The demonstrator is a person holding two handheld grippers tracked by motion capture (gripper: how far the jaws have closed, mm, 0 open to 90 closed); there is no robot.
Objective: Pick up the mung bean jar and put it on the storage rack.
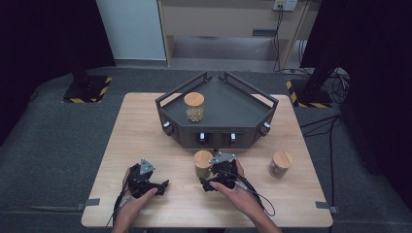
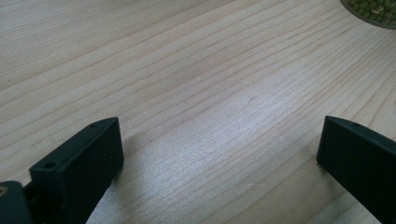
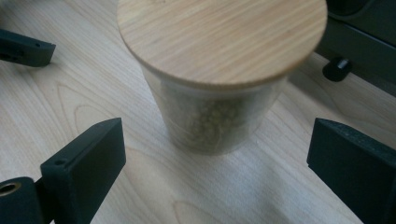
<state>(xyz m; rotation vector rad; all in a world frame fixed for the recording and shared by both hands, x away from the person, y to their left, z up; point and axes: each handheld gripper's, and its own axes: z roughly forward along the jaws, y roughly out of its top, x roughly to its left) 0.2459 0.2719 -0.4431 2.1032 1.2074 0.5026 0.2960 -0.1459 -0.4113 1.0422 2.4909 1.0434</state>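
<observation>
The right gripper [image 3: 215,154] is standing wide apart just before the jar [image 3: 219,70], lining up to grasp it. The left gripper [image 2: 219,154] is idling apart, well left of the jar.

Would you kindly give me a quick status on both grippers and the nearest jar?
Right gripper open, fingers apart from the lidded jar ahead. Left gripper open over bare table. Nothing in the way.

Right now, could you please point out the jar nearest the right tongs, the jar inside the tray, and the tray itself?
Nearest jar [image 3: 219,37], right gripper view, wooden lid.
Jar in tray [image 1: 194,99], high view, lid.
Tray [image 1: 216,127], high view, front wall.
</observation>
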